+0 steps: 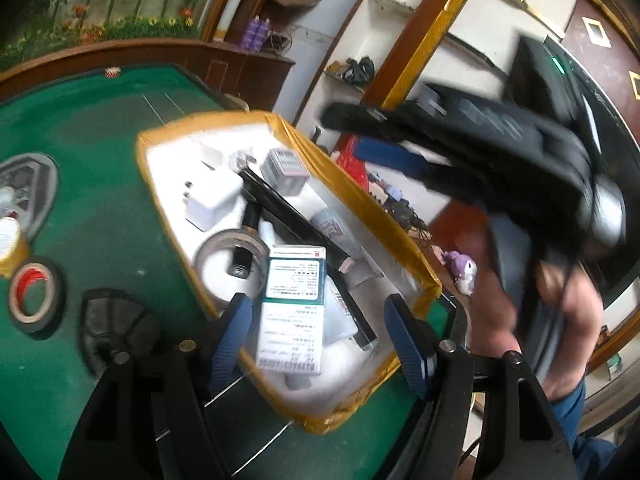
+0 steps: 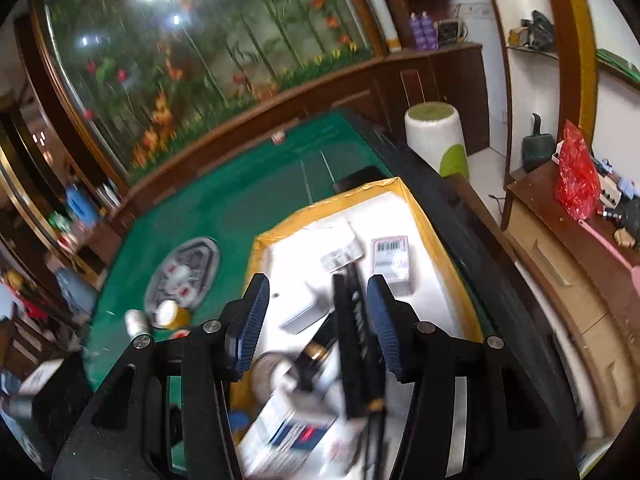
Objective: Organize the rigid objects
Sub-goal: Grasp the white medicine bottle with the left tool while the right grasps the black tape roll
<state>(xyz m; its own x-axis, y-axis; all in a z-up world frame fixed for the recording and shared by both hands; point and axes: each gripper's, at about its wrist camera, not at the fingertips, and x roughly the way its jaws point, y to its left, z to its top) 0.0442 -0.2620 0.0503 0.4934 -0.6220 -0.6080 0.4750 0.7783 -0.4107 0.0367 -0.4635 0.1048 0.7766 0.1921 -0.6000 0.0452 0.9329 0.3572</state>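
A yellow-taped white foam box (image 1: 352, 196) stands on the green table and holds several rigid items. Among them are a white medicine carton (image 1: 294, 312), a long black bar (image 1: 296, 220), a tape roll (image 1: 224, 248), a white charger (image 1: 212, 200) and a small grey carton (image 1: 284, 168). My left gripper (image 1: 318, 312) hangs open above the near end of the box. The medicine carton lies below between its fingers, untouched by the pads. My right gripper (image 2: 318, 284) is open over the same box (image 2: 432, 216), with the black bar (image 2: 356, 340) lying beneath its right finger. In the left wrist view the right gripper (image 1: 360, 136) is a blur at the upper right.
On the green felt left of the box lie a red-and-black tape roll (image 1: 36, 296), a black round part (image 1: 116, 328), a yellow-taped roll (image 1: 10, 244) and a grey patterned plate (image 2: 184, 268). A person's hand (image 1: 560, 304) holds the right gripper. A wooden cabinet (image 2: 560, 248) stands right of the table.
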